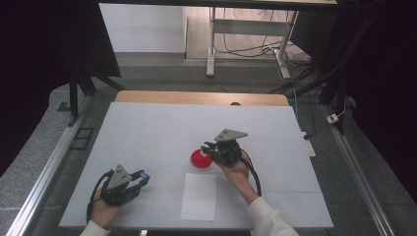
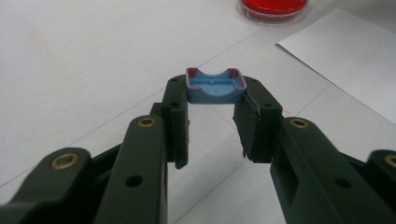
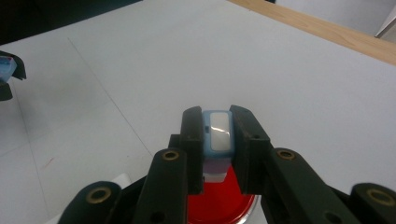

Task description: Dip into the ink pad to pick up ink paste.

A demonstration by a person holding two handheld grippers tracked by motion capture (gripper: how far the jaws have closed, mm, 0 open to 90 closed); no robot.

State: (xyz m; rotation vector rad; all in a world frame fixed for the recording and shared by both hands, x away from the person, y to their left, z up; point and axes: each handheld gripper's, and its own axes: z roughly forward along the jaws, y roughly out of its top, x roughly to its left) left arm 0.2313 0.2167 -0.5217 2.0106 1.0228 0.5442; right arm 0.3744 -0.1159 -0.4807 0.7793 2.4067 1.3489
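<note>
Now the left hand-held gripper [image 2: 212,100] is clenched on a small blue cap-like piece with a reddish rim [image 2: 215,86], pinched at its jaw tips low over the worktop [image 1: 147,132] near the front left. Across from it, the right hand-held gripper [image 3: 217,135] is clamped on a light blue piece with a white face [image 3: 218,133], held just above a red dish [image 1: 200,159]. Just in front of that dish lies a white sheet of paper [image 1: 199,196], flat on the worktop.

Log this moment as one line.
left gripper: shut on blue cap | right gripper: shut on stamp, above red dish
</note>
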